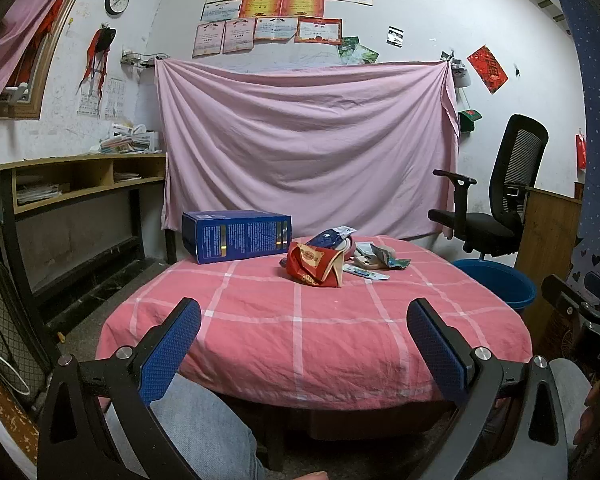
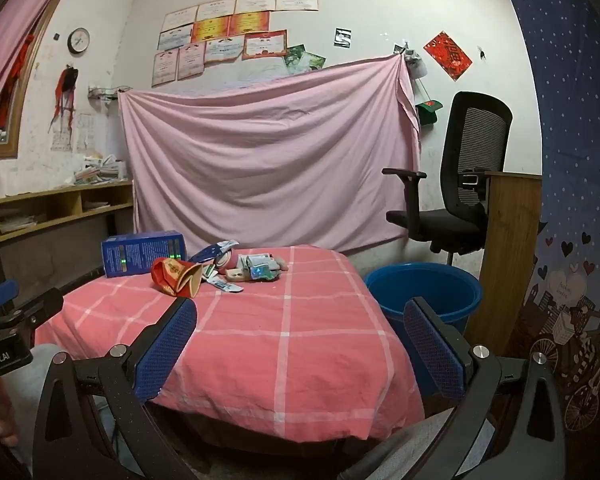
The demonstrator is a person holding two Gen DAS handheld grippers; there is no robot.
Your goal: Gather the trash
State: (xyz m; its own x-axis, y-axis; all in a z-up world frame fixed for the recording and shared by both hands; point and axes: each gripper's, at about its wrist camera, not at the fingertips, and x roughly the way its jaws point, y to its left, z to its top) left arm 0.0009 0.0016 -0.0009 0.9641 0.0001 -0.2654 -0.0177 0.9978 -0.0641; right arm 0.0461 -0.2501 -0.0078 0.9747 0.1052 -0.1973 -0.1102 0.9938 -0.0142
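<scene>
A pile of trash lies at the far side of the table with the pink checked cloth (image 1: 300,332) (image 2: 292,344): a crumpled red and gold packet (image 1: 314,266) (image 2: 176,276), a dark blue wrapper (image 1: 332,237) (image 2: 214,251), a white tube-like wrapper (image 1: 366,273) (image 2: 226,285) and greenish crumpled wrappers (image 1: 384,259) (image 2: 260,269). A blue cardboard box (image 1: 236,236) (image 2: 142,253) lies left of the pile. A blue plastic bucket (image 1: 496,284) (image 2: 424,294) stands on the floor right of the table. My left gripper (image 1: 304,340) and right gripper (image 2: 300,340) are open and empty, near the table's front edge.
A black office chair (image 1: 496,196) (image 2: 456,184) stands at the back right beside a wooden panel (image 2: 508,256). A pink sheet (image 1: 308,144) hangs on the back wall. A wooden shelf desk (image 1: 76,184) is at the left. My knees are under the grippers.
</scene>
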